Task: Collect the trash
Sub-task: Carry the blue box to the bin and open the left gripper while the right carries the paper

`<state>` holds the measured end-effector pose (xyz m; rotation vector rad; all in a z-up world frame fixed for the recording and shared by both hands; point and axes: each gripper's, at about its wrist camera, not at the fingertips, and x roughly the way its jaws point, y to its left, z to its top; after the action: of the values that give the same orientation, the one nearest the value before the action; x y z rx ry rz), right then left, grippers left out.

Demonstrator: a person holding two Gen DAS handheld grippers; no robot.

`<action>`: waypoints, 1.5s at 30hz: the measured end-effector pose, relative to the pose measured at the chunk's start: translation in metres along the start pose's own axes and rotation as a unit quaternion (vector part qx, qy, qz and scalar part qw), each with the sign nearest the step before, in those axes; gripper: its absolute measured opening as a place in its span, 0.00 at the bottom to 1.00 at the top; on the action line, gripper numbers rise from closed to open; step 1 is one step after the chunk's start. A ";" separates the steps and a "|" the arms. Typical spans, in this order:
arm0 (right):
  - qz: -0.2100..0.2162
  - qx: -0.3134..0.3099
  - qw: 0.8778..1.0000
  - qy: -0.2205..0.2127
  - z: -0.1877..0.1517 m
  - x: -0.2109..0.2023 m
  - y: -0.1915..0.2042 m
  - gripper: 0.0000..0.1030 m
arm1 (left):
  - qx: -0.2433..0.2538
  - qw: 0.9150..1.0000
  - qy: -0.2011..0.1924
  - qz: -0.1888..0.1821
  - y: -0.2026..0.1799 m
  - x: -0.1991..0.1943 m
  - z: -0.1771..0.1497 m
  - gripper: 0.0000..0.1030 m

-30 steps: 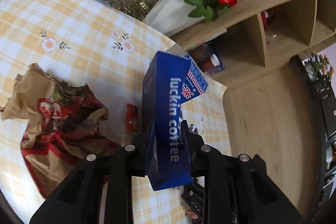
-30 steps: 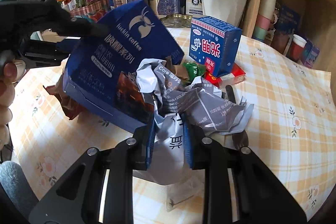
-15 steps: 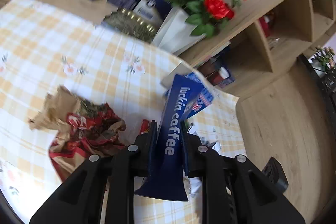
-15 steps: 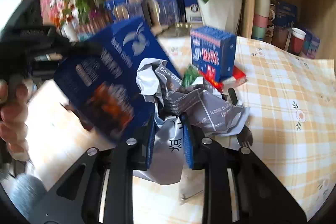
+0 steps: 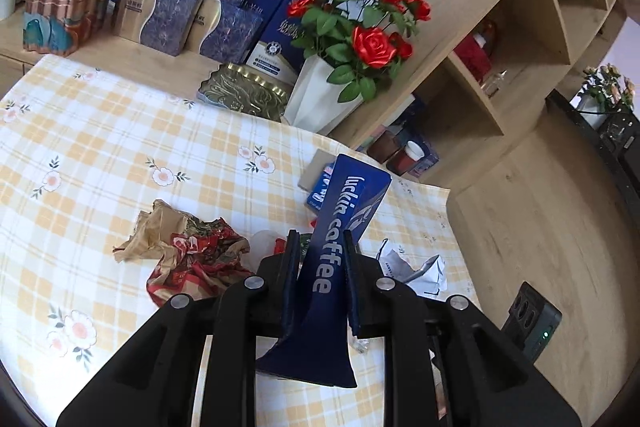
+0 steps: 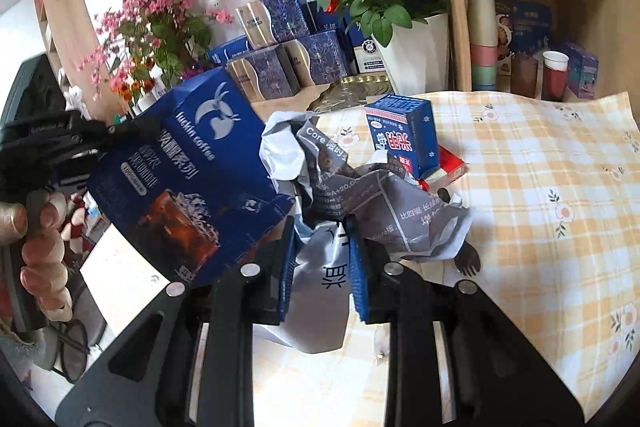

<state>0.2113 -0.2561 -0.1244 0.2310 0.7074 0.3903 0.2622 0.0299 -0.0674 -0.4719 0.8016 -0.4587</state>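
Two pieces of trash are held clear of the table (image 5: 100, 147): the blue coffee box (image 5: 340, 247) is pinched in the nearly closed left gripper (image 5: 319, 267) at lower centre, and the crumpled grey bag (image 6: 360, 195) is clamped in the right gripper (image 6: 322, 263), probably for carrying away.
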 end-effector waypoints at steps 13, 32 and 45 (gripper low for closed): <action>0.014 0.013 1.000 -0.015 -0.030 -0.081 0.014 0.26 | 0.040 0.999 0.013 -0.031 -0.031 -0.073 -0.046 0.19; 0.003 0.026 1.000 -0.003 -0.143 -0.181 0.027 0.26 | 0.185 0.971 0.136 -0.073 -0.067 -0.110 -0.201 0.19; -0.011 0.059 0.998 0.019 -0.157 -0.162 -0.008 0.26 | 0.247 0.929 0.270 -0.056 -0.044 -0.028 -0.276 0.19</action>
<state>-0.0033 -0.3205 -0.1484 0.3286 0.7702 0.3322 0.0254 -0.0518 -0.1940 0.0929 1.1460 -0.8925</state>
